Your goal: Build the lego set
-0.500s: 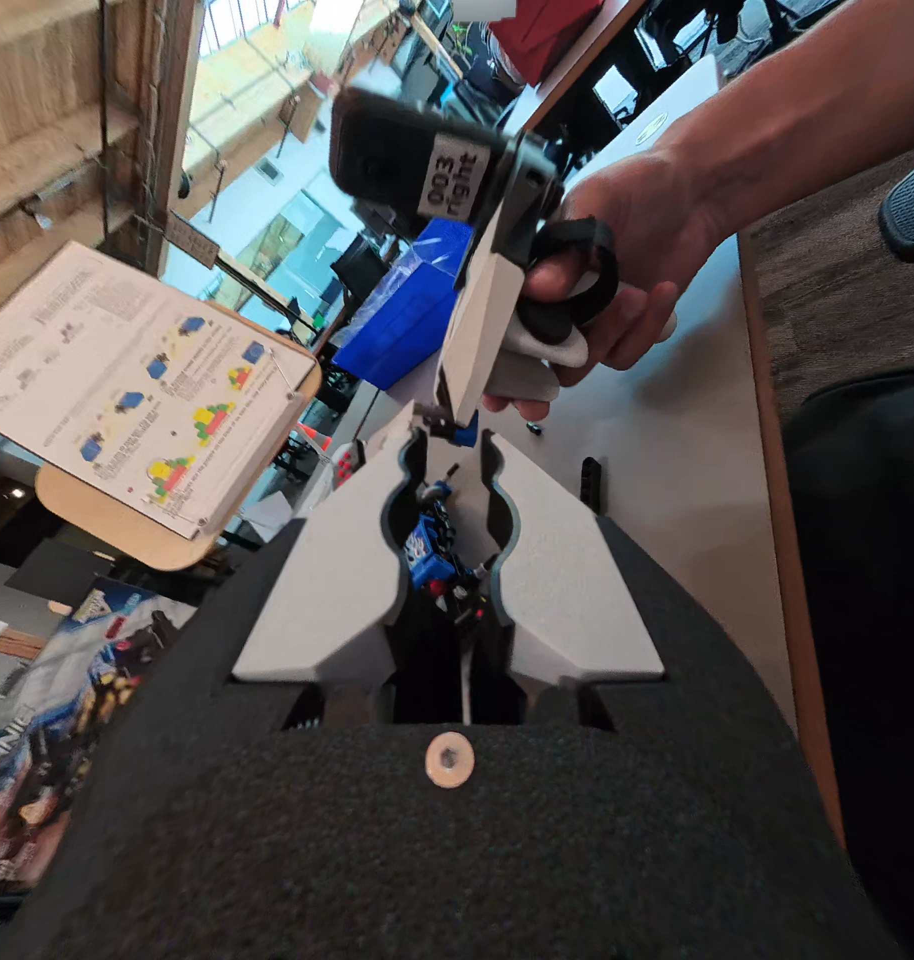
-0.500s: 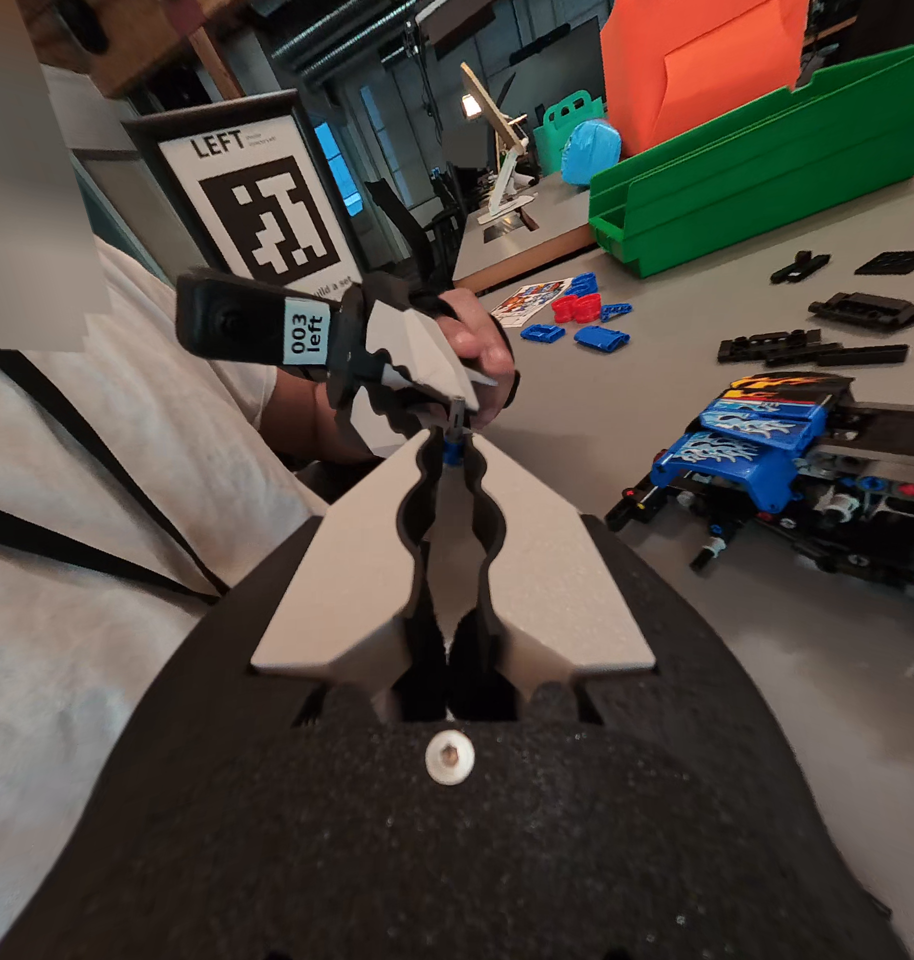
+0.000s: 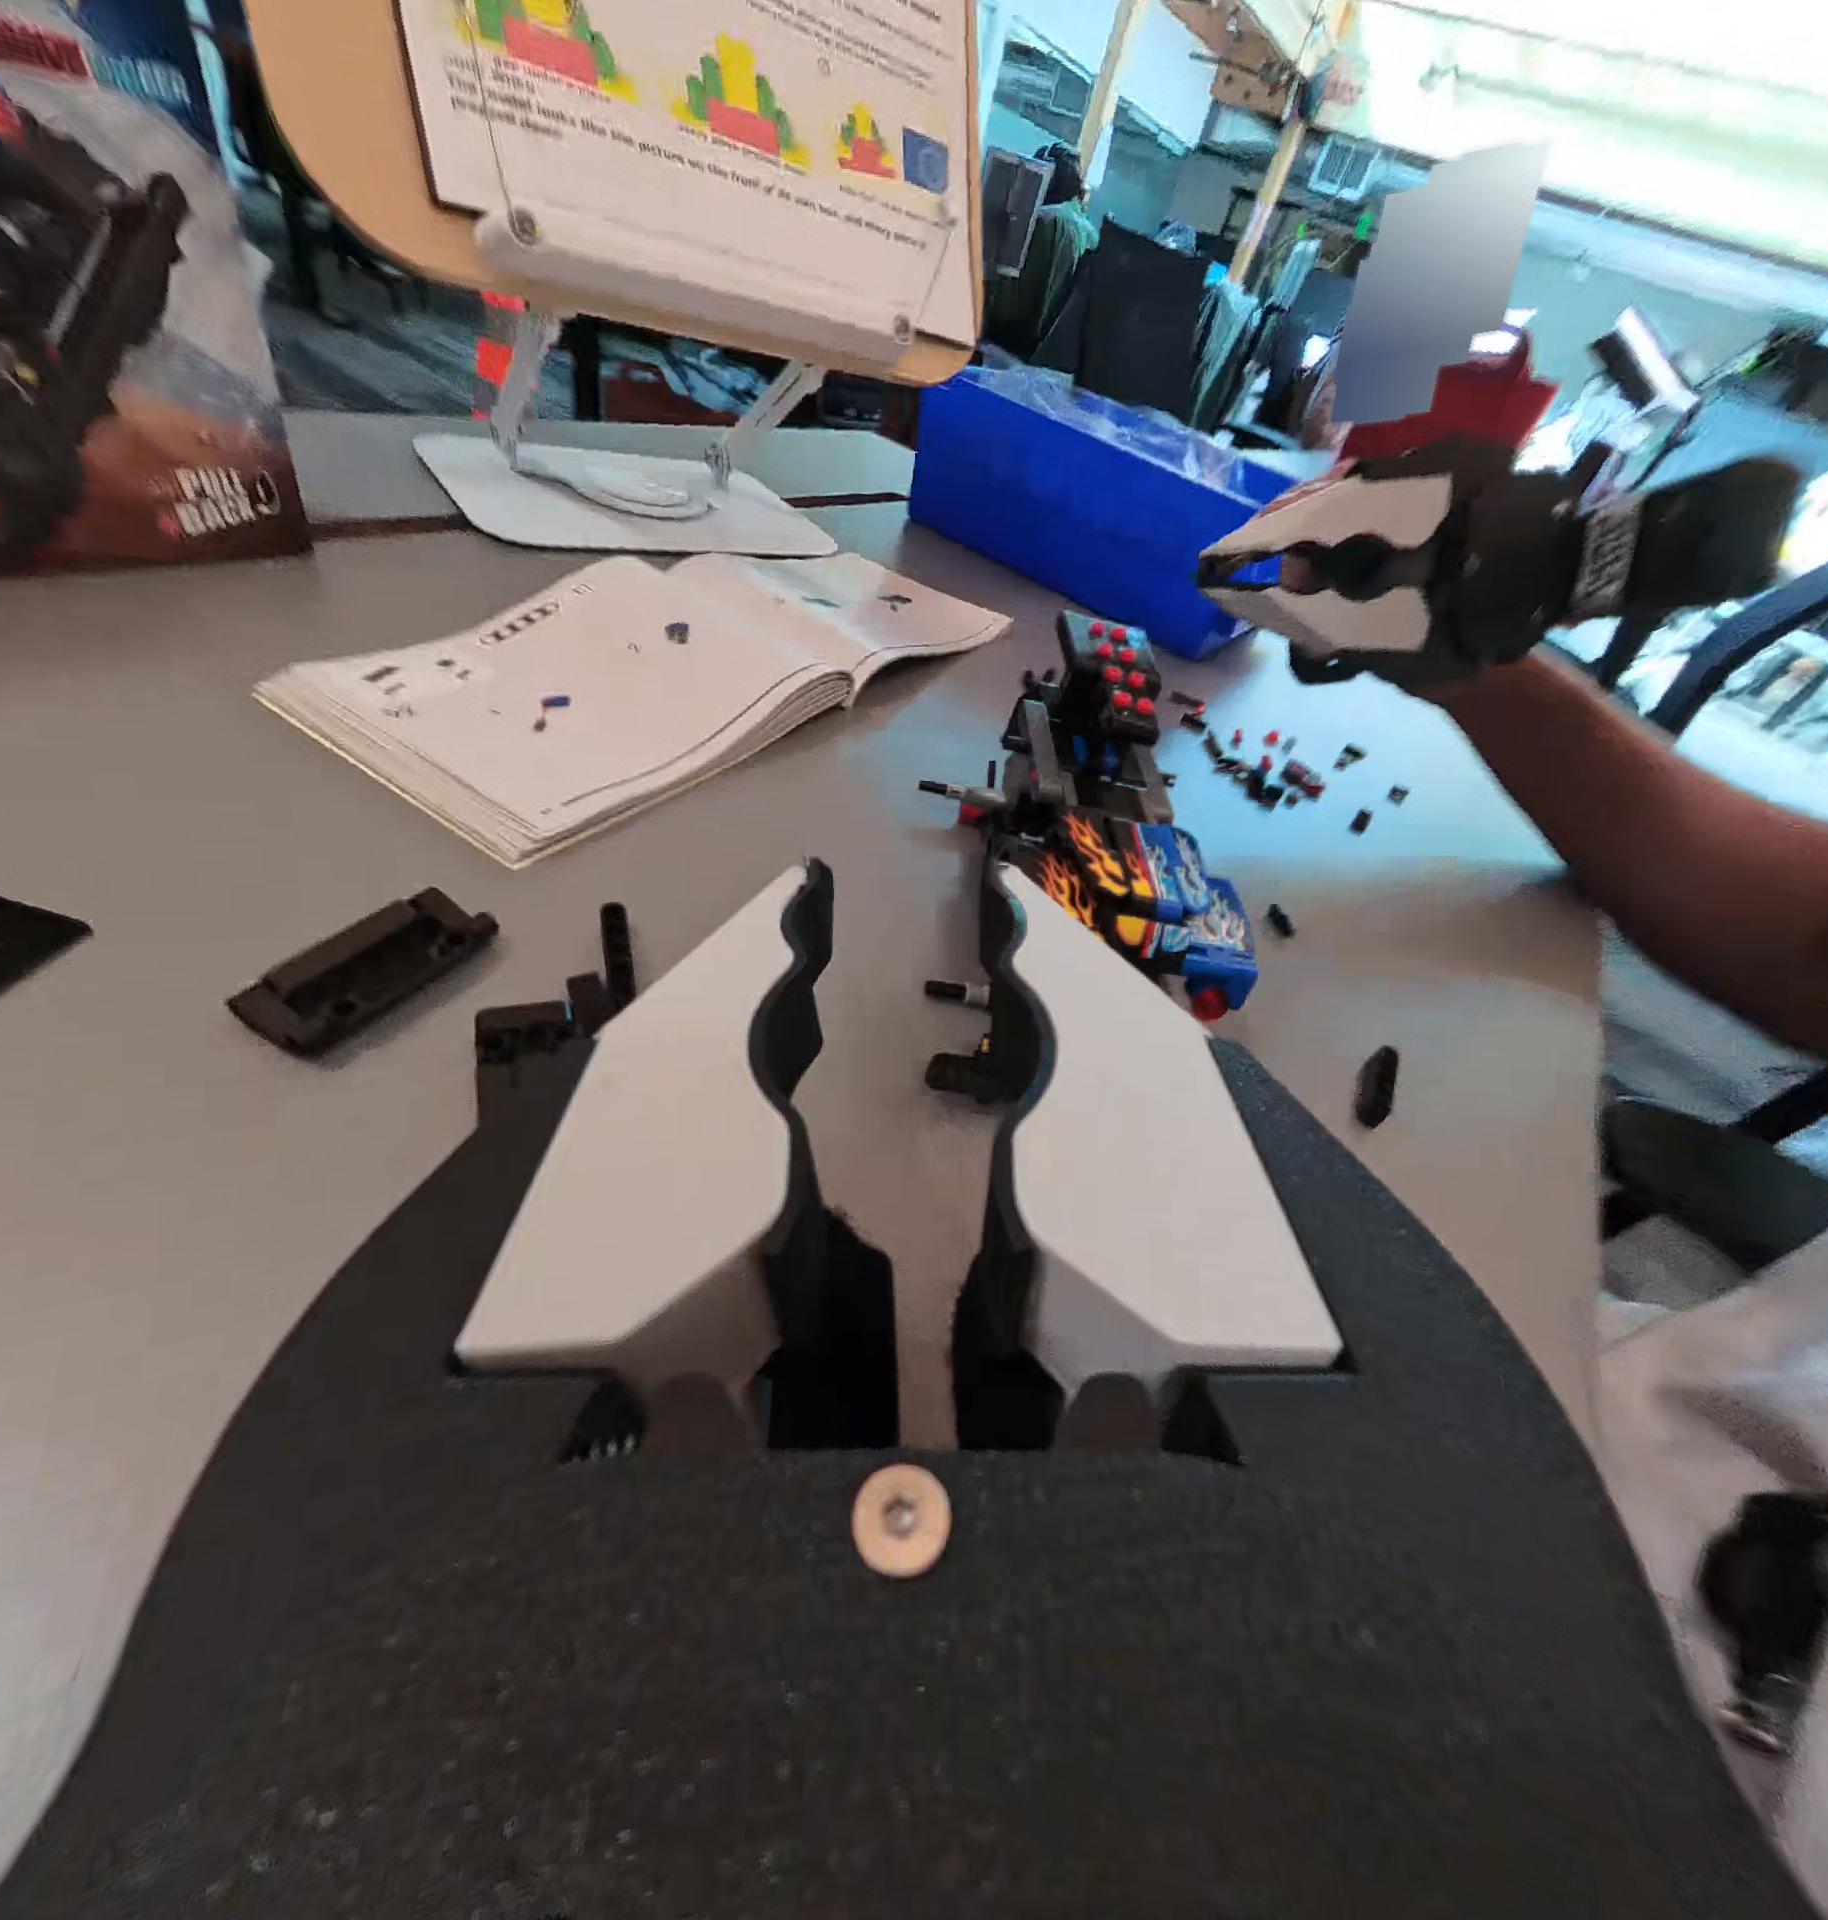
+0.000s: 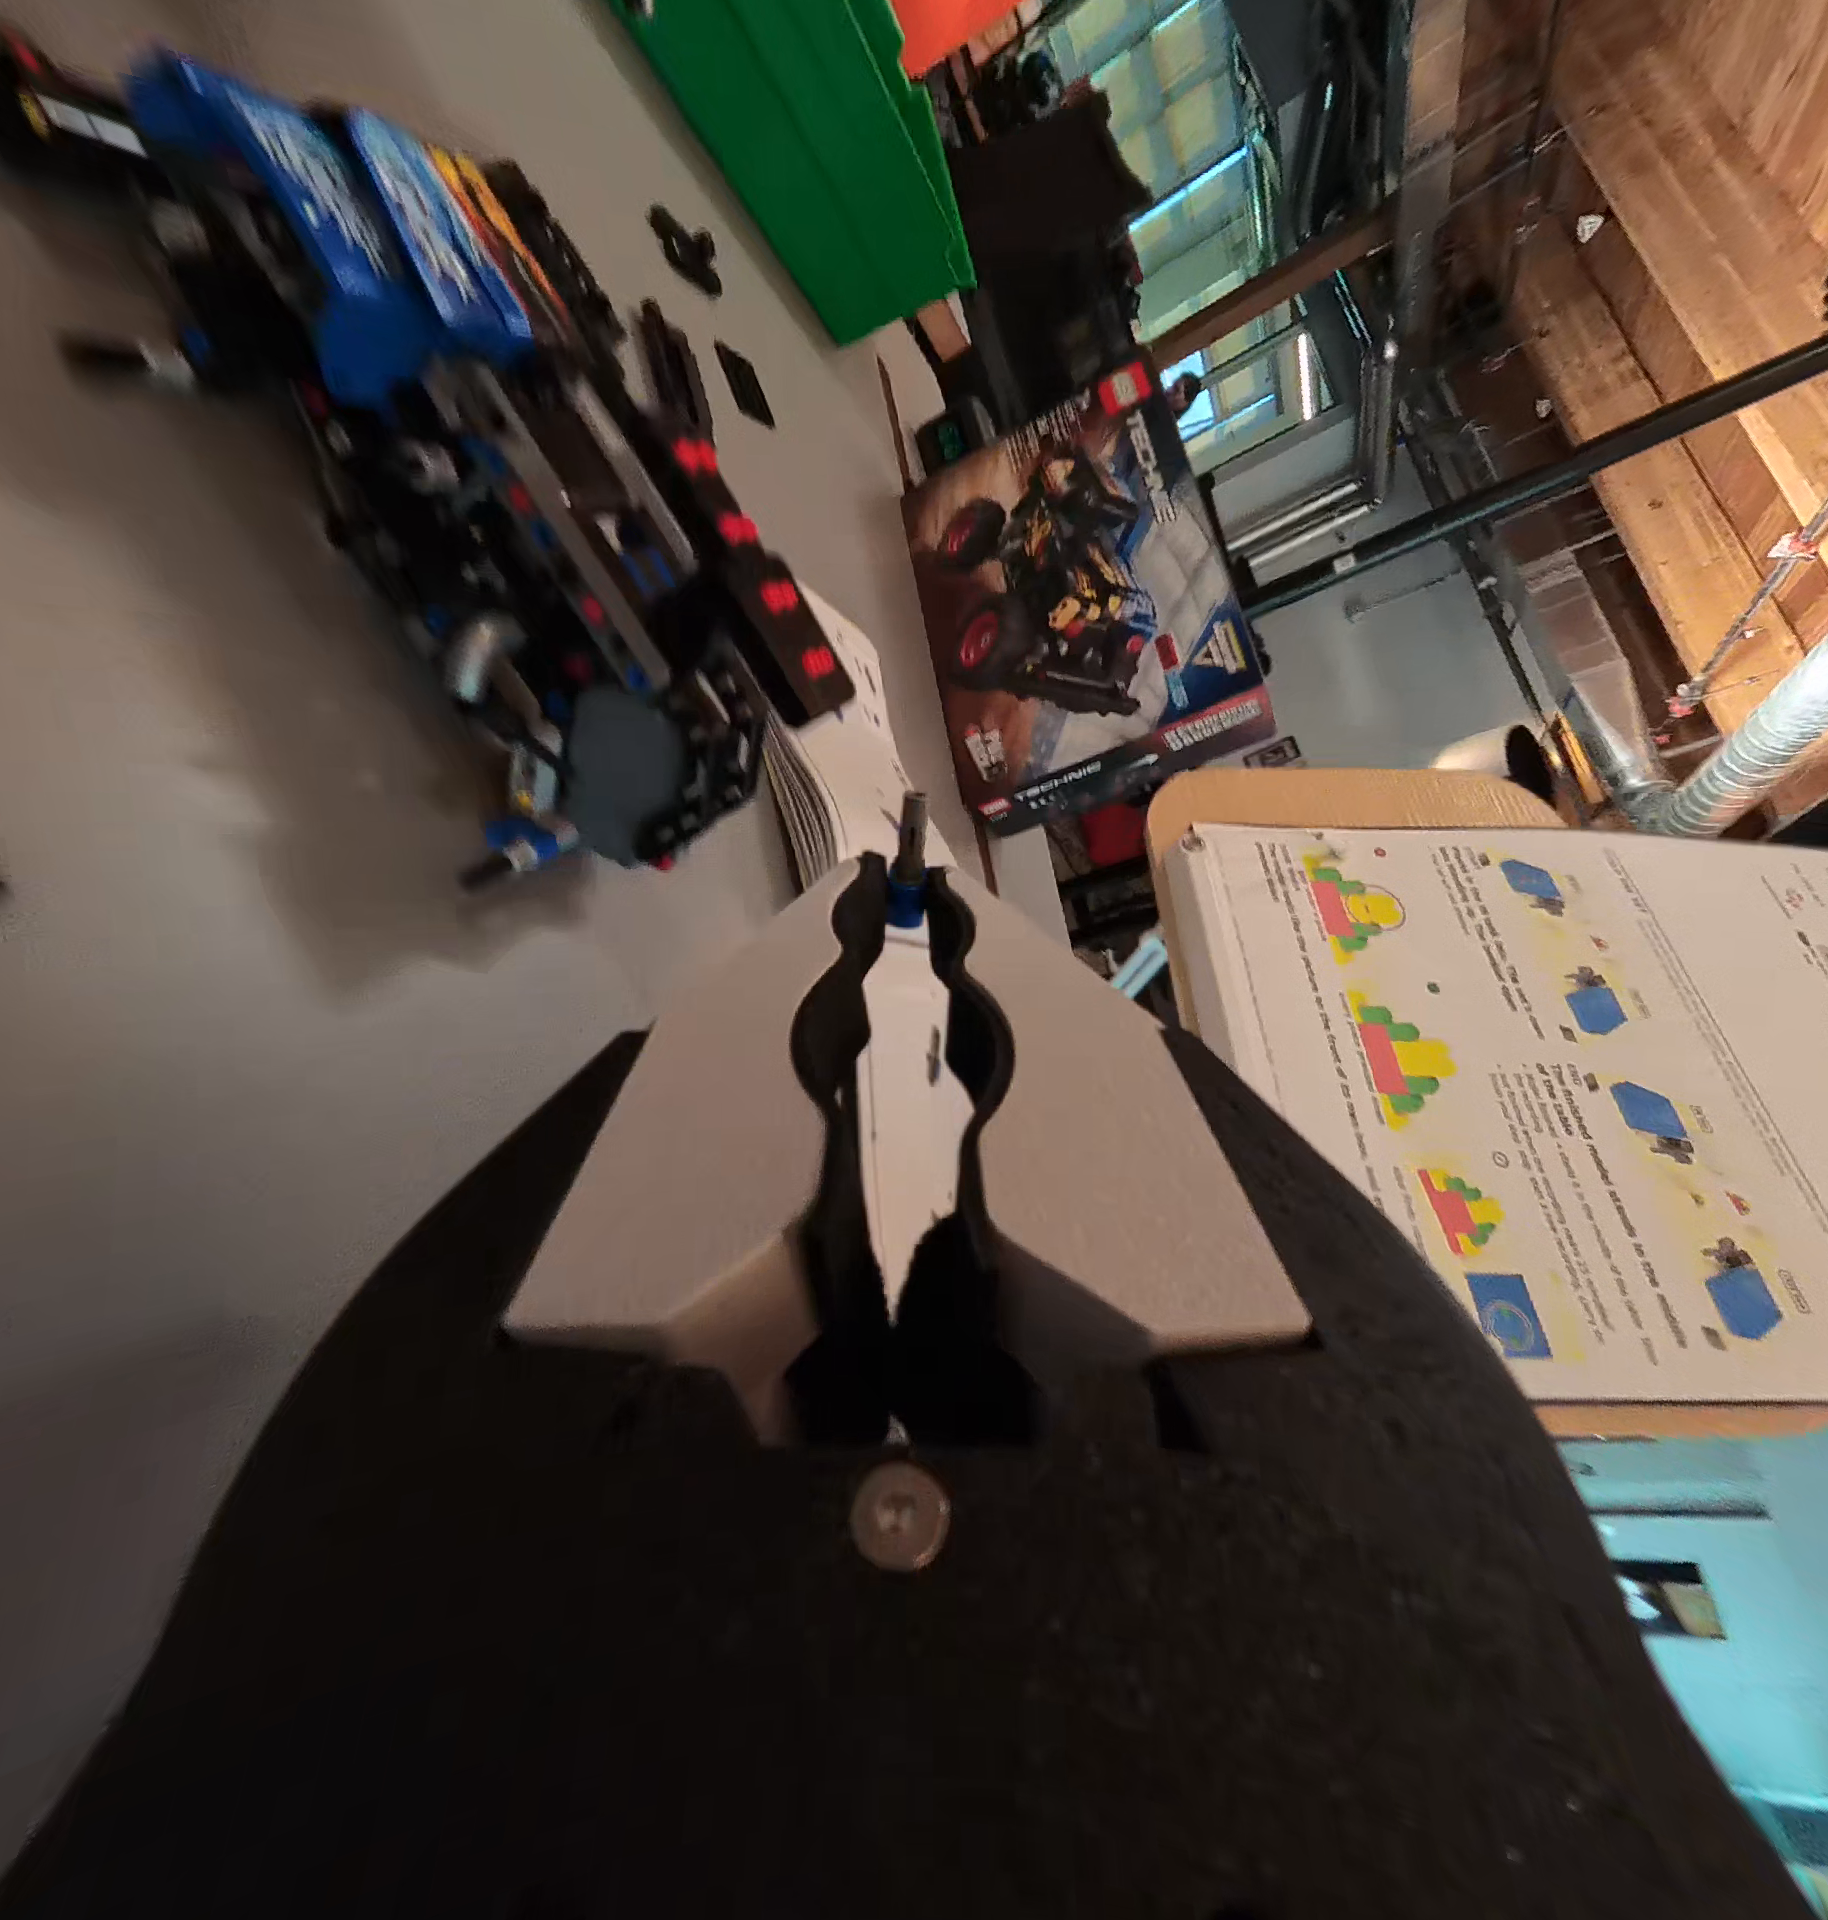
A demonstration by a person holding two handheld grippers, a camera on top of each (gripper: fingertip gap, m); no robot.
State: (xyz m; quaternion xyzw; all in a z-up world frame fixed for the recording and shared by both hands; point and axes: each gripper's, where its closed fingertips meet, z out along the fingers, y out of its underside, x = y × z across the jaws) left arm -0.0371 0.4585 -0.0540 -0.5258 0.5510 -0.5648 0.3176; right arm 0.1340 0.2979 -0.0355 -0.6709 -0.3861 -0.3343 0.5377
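Two views, catalogued largest item to smallest. Grey worktop (image 3: 162, 727): carries everything below; the left wrist view sees it level, the right wrist view sees it rolled sideways. Boxed set packaging (image 4: 1086, 613): stands at the far edge of the worktop, whole in the right wrist view, cropped at the left border of the other. Instruction sheet on a tan board (image 3: 702, 135): raised on a white stand behind the open manual (image 3: 619, 696), which lies flat; the manual shows as little more than a page edge in the right wrist view. Blue bin (image 3: 1076, 520): left wrist view only, behind the model. Green bin (image 4: 816, 156): right wrist view only. Part-built lego vehicle (image 3: 1107, 831): on the worktop just beyond the left claw, black frame with red pins, blue and flame-printed panels at its near end; blurred in the right wrist view. Loose black parts: a flat plate piece (image 3: 359, 966) to the left, small pieces scattered right of the model. Left claw (image 3: 905, 894): fingers spread apart, nothing between them, its right finger hiding part of the model's near end. Right claw (image 4: 905, 894): held up off the worktop, fingertips closed on a small blue-collared grey pin (image 4: 908, 868) that pokes out past the tips; the pin cannot be made out in the left wrist view.
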